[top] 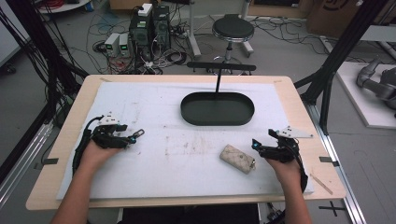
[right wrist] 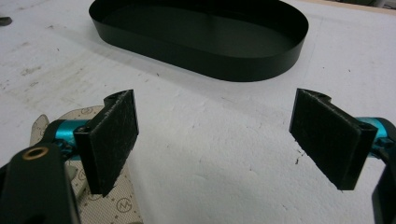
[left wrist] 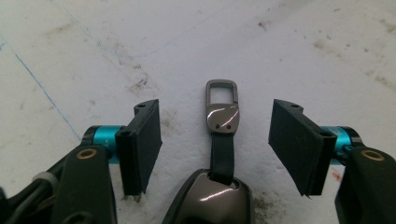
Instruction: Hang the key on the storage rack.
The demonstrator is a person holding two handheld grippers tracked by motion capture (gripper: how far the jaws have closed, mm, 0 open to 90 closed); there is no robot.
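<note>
Left gripper view, nearest first: a key fob (left wrist: 212, 196) lies between the left gripper (left wrist: 215, 140) fingers (left wrist: 142, 140), its strap and metal loop (left wrist: 222, 105) running straight ahead along the line of reach. The fingers stand partly open, clear of the fob on both sides, holding nothing. In the high view the fob's loop (top: 138, 134) pokes out toward the middle of the tabletop (top: 289, 88). Farther right, the right gripper (top: 256, 144) is wide open and empty beside a patterned pouch (top: 237, 158); beyond sits the black tray (top: 217, 108).
</note>
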